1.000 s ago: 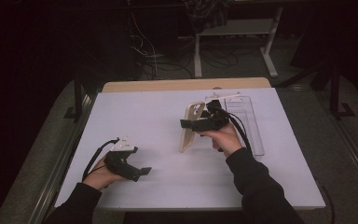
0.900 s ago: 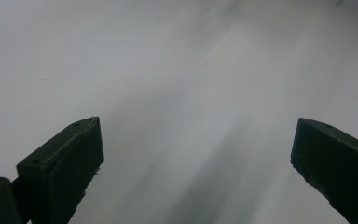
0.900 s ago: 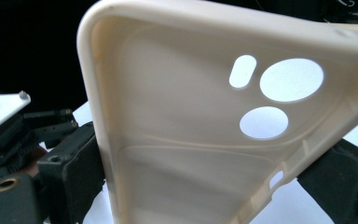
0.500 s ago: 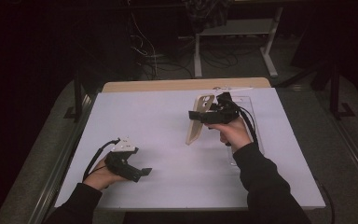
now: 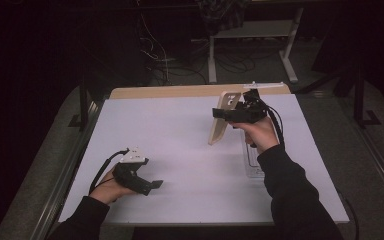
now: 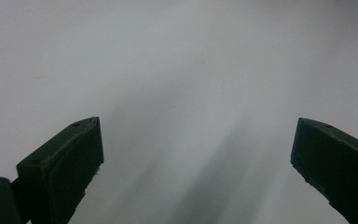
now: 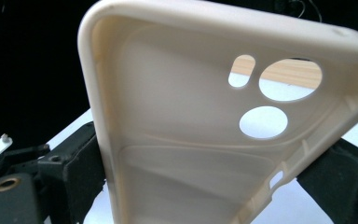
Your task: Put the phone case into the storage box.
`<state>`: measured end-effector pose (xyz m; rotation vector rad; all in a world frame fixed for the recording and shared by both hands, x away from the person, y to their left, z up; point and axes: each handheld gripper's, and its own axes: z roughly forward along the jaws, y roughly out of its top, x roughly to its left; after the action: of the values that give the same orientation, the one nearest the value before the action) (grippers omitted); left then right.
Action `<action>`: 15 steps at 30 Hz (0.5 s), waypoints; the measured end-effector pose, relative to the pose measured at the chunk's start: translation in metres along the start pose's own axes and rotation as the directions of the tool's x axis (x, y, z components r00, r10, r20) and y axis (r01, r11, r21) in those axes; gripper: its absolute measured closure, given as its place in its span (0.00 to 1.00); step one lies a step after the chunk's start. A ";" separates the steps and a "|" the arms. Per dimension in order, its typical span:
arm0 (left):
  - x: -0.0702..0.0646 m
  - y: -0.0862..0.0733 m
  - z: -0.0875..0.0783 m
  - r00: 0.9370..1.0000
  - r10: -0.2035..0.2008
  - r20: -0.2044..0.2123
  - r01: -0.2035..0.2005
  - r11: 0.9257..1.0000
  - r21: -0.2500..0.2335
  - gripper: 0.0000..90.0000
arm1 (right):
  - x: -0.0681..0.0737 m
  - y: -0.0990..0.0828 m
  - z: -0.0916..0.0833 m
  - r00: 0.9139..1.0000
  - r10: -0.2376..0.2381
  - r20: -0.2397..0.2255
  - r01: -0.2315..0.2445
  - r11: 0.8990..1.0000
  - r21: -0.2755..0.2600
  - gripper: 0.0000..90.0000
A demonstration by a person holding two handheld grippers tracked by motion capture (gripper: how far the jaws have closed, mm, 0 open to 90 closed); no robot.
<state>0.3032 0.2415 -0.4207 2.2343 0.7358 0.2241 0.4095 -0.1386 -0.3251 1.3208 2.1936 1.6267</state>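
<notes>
Phone case up off the table in the right gripper!

Nearest, the left gripper (image 5: 152, 185) rested low on the white table (image 5: 180, 150), jaws spread wide and empty. Further out, the right gripper (image 5: 219, 114) clamped a cream phone case (image 7: 191, 140) by its long edges, held up on a slant above the far right of the table, near a clear tray (image 5: 254, 162). Looked like the carrying step; next it needed a steady hold and a spot to set it down.

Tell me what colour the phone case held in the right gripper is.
Cream, plain; the phone case shows best in the right gripper view.
</notes>
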 end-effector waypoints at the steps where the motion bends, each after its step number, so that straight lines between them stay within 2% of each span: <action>1: 0.000 0.000 0.000 1.000 -0.001 0.000 0.001 1.000 0.000 0.02 | -0.001 0.001 -0.001 1.000 0.002 0.001 -0.002 1.000 -0.001 0.09; 6: 0.000 0.000 0.000 1.000 -0.002 0.001 0.002 1.000 0.000 0.02 | -0.011 0.004 -0.009 1.000 0.022 0.020 -0.022 1.000 -0.019 0.09; 7: -0.001 0.000 0.001 1.000 -0.014 0.003 0.014 1.000 -0.009 0.02 | -0.012 0.004 -0.010 0.999 0.030 0.022 -0.030 0.999 -0.024 0.09; 15: -0.001 0.000 0.001 1.000 -0.008 0.009 0.008 1.000 -0.009 0.02 | -0.025 0.010 -0.022 0.997 0.051 0.051 -0.049 0.998 -0.046 0.09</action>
<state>0.3031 0.2405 -0.4214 2.2220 0.7371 0.2137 0.4191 -0.1711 -0.3171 1.4001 2.0983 1.6297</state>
